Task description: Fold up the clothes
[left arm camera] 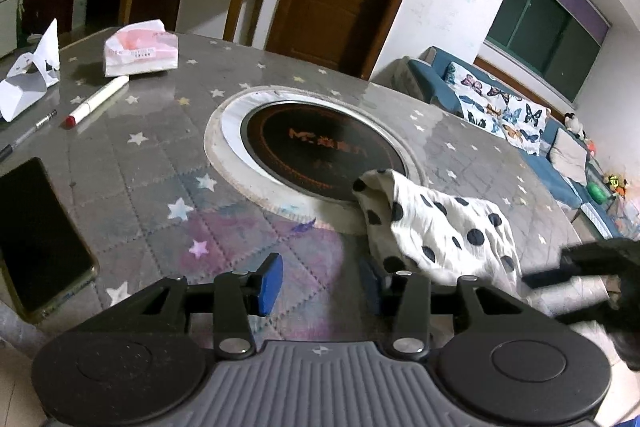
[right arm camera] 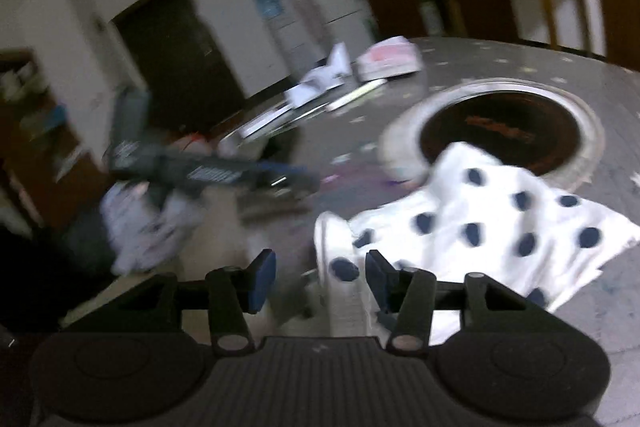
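A white garment with dark dots (left arm camera: 444, 227) lies crumpled on the grey star-patterned table (left arm camera: 152, 187), partly over the rim of the round cooktop (left arm camera: 320, 147). My left gripper (left arm camera: 320, 281) is open and empty, just left of the garment's near edge. My right gripper (right arm camera: 320, 277) is open; the garment's near edge (right arm camera: 340, 267) lies between its blue pads, not clamped. The garment also shows in the right wrist view (right arm camera: 480, 219), which is blurred. The other gripper shows there on the left (right arm camera: 208, 173).
On the table's left lie a black phone (left arm camera: 36, 239), a pen (left arm camera: 24, 139), a white marker (left arm camera: 100, 99), folded paper (left arm camera: 28, 79) and a pink-white tissue pack (left arm camera: 140, 51). A blue sofa (left arm camera: 520, 123) stands beyond the table on the right.
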